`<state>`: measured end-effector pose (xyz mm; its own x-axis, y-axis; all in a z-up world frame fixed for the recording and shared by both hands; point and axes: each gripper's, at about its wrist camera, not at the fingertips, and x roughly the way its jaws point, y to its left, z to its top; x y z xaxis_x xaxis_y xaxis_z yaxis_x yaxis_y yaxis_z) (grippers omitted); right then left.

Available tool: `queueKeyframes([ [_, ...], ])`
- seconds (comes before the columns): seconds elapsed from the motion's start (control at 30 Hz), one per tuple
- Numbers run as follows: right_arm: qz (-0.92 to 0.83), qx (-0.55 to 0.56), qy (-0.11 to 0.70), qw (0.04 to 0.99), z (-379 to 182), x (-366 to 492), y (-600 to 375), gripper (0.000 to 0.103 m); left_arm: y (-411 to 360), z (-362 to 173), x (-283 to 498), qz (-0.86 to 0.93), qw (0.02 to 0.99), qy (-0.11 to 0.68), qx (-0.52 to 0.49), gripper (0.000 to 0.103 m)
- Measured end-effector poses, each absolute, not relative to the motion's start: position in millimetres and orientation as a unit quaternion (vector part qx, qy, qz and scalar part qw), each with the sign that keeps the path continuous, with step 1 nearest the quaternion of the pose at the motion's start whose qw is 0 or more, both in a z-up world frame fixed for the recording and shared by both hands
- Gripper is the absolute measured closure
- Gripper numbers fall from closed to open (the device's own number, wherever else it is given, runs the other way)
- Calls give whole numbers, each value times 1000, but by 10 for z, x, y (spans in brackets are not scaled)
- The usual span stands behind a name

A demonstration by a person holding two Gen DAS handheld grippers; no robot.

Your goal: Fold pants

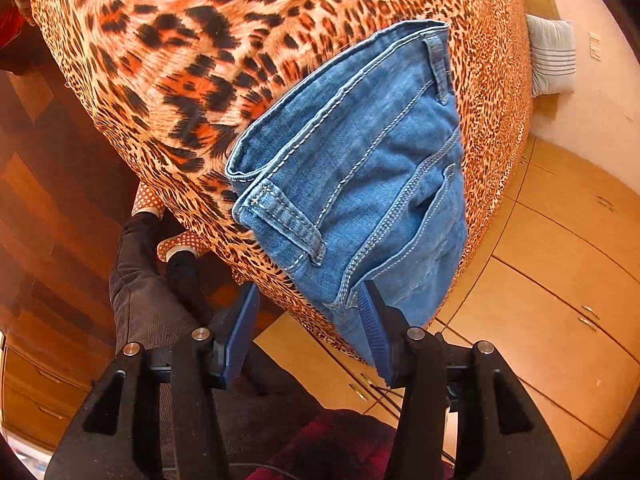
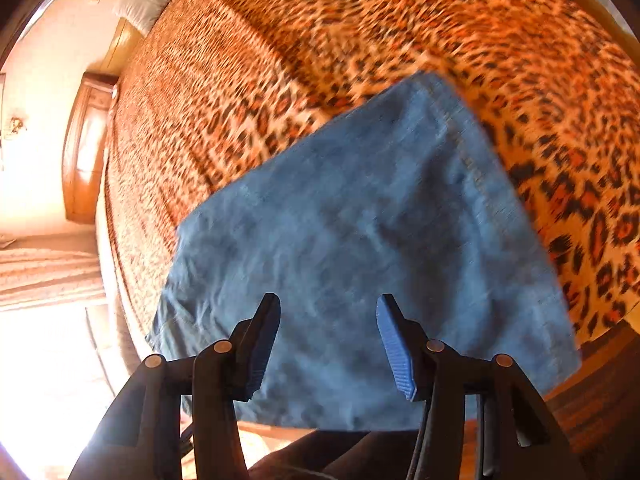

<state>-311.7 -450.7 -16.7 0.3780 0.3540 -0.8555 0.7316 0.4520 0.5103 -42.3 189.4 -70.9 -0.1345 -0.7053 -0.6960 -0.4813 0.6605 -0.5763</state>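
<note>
With the jeans (image 1: 356, 168) folded small at the bed (image 1: 168, 40) edge, my left gripper (image 1: 308, 328) and right gripper (image 2: 328, 340) both gape empty, so I should press the stack flat, not regrasp.

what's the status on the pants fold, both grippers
Left gripper and right gripper: jaws open, empty. Jeans folded into a compact bundle at the edge of the leopard-print bed. Nothing in the way.
</note>
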Motion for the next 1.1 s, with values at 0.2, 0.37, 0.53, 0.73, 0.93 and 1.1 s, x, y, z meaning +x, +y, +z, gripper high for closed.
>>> queueKeyframes([
  [0.2,-69,450,610,649,-196,-2818,-3827,48,1755,-766,-190,-101,535,726,-420,53],
  [0.37,80,500,640,578,-439,-2609,-3177,43,1664,-775,-78,-95,538,734,-405,54],
  [0.53,120,526,670,510,-732,-2608,-2650,36,1696,-809,-83,-86,536,747,-384,54],
  [0.73,26,595,633,494,-1041,-2879,-2725,34,1639,-858,-40,-88,532,765,-352,54],
  [0.93,-49,622,568,536,-969,-3026,-2710,84,1434,-832,127,-88,551,781,-282,78],
  [1.1,-44,647,502,572,-757,-3160,-2726,90,1395,-519,205,-129,602,743,-261,91],
])
